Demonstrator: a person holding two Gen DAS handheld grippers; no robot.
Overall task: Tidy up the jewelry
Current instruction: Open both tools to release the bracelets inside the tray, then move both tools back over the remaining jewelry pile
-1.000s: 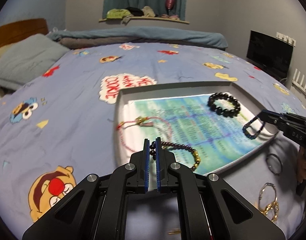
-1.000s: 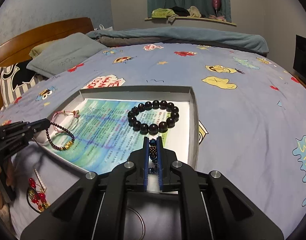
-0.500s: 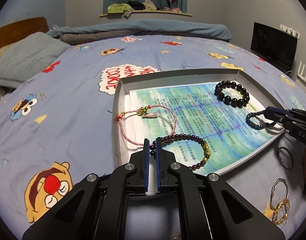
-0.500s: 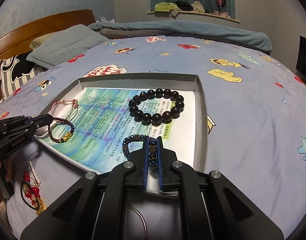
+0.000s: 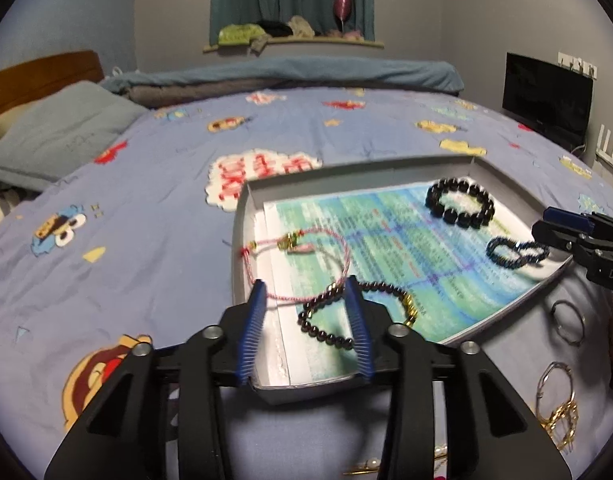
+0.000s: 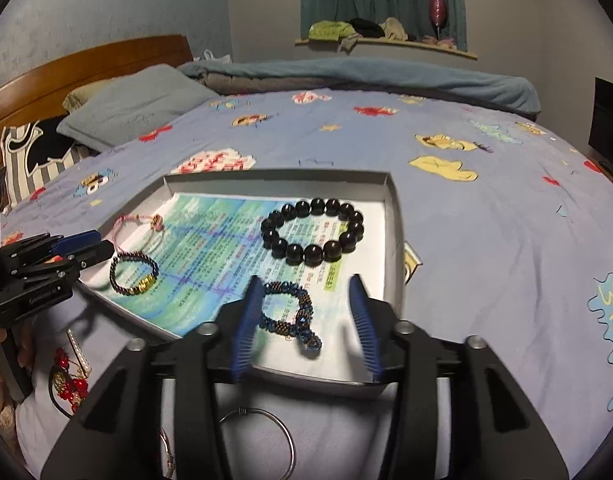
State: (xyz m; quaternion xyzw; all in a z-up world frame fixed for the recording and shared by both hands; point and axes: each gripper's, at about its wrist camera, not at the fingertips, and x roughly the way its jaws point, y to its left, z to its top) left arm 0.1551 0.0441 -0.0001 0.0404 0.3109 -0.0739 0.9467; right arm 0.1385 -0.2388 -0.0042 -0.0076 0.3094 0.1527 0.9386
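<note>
Both tongs spread wide, gripping nothing. L tongs (image 5: 306,316) straddle the garnet bracelet (image 5: 346,312) at tray's (image 5: 242,240) near-left corner; pink cord (image 5: 302,244) just beyond at 11 o'clock. R tongs (image 6: 306,312) straddle the blue bracelet (image 6: 290,316) near tray's front edge; black beads (image 6: 312,232) at 12. Loose rings (image 6: 258,436) on bed (image 6: 486,240), at 6 o'clock from tray.

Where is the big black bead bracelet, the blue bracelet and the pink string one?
big black bead bracelet (image 6: 312,231), right wrist view, ring's centre
blue bracelet (image 6: 287,312), right wrist view, bead loop
pink string bracelet (image 5: 296,242), left wrist view, gold charm
</note>
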